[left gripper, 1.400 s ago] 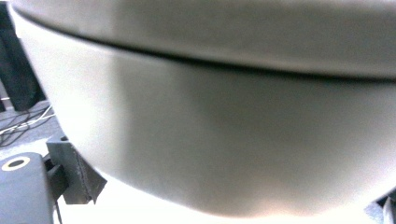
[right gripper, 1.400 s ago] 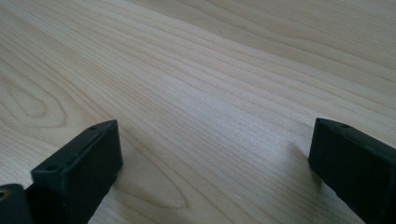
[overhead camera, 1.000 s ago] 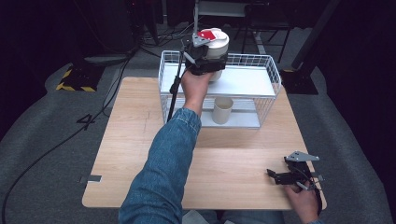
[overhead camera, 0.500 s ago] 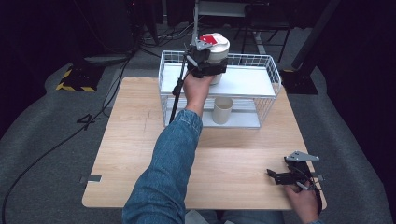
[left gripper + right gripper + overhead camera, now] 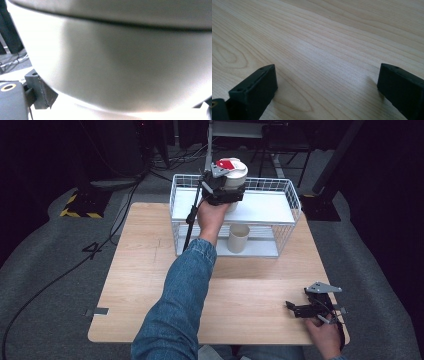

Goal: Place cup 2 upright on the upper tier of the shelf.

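Note:
My left gripper [image 5: 231, 190] is shut on a white cup [image 5: 236, 176] with a red patch on top. It holds the cup just above the top shelf of a white wire rack [image 5: 286, 205] at the table's far side. In the left gripper view the cup's pale wall [image 5: 125, 62] sits very close between the jaws, with one pad [image 5: 41, 92] showing at its left. A beige cup [image 5: 238, 238] stands on the rack's lower shelf. At the near right corner of the table, my right gripper [image 5: 296, 309] rests open; its fingers [image 5: 254, 90] stand wide over bare wood.
The wooden table [image 5: 145, 270] is bare between the rack and its near edge. A black cable [image 5: 191, 222] hangs from the left gripper down past the rack's left end. Dark floor, cables and stands surround the table.
The left gripper has carried the white cup slightly right and down toward the rack's top shelf. The right gripper has stayed where it was.

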